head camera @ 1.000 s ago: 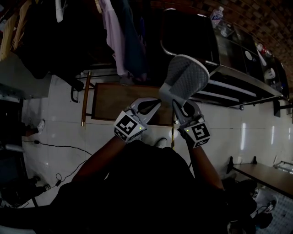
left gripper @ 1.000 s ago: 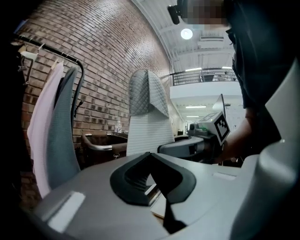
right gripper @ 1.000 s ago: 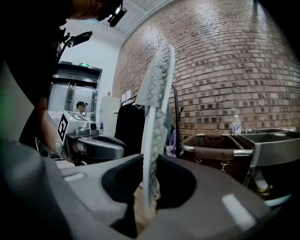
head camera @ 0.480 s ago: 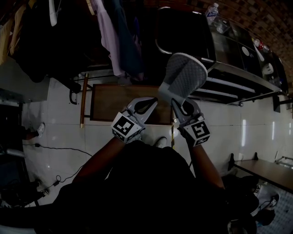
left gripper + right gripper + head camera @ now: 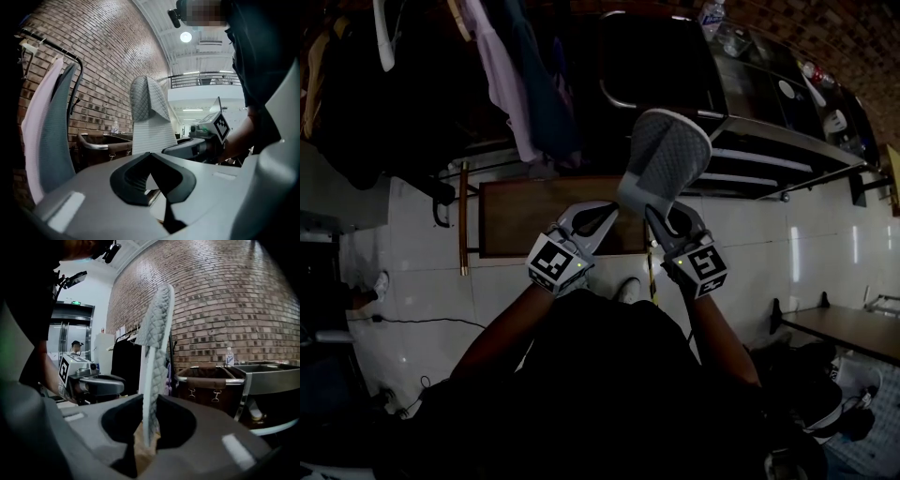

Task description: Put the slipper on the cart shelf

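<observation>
Pinching the slipper (image 5: 666, 157) by its near end in the right claw (image 5: 660, 214), sole standing upright, raised over the floor (image 5: 412, 272) near the cart (image 5: 787, 141) at the far right; holding the left claw (image 5: 602, 212) pressed together and empty, just left of the slipper.

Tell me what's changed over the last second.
Only the view drifted: the cart and hanging clothes slid up and left in the head view. Nothing was grabbed or released. The right gripper still clamps the slipper upright, and the left gripper stays shut and empty beside it.
</observation>
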